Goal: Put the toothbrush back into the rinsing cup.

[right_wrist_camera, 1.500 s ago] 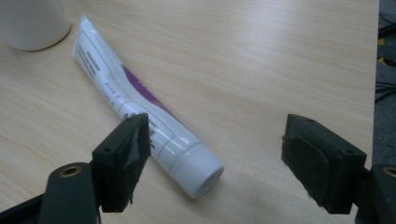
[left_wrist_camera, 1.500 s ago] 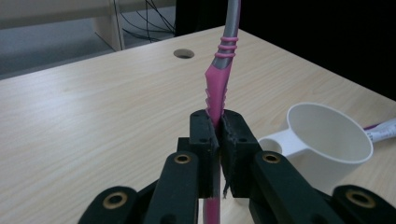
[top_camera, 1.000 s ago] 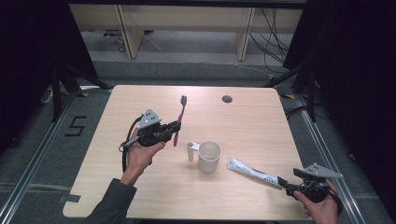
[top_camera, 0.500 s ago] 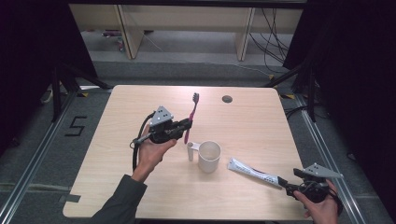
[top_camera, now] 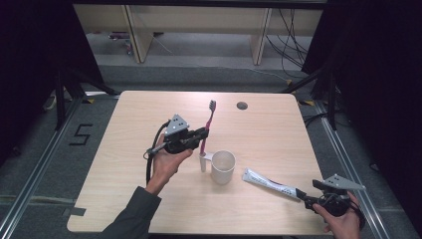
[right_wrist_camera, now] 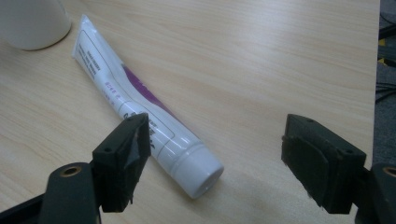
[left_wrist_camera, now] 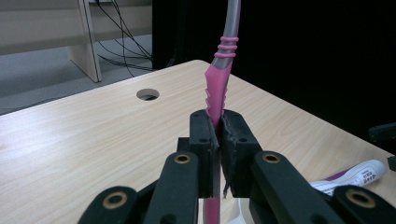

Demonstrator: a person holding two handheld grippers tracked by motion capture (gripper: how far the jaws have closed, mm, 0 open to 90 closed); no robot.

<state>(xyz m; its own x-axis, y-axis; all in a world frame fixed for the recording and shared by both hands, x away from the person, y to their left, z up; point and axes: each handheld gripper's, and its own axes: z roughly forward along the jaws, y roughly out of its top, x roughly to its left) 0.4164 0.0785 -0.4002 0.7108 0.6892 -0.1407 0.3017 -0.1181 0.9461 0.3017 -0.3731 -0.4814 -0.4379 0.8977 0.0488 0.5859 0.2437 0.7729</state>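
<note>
While the left gripper (top_camera: 203, 135) clamps the pink toothbrush (top_camera: 207, 125) upright, its own view shows pads (left_wrist_camera: 204, 140) pinching the handle; right gripper (right_wrist_camera: 215, 158) gapes wide, toothpaste tube (right_wrist_camera: 140, 107) cap between.

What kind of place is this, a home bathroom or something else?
Probably a lab or test room, not a bathroom: a bare wooden table on a metal frame, dark curtains at the sides, and loose cables on the floor behind.
</note>
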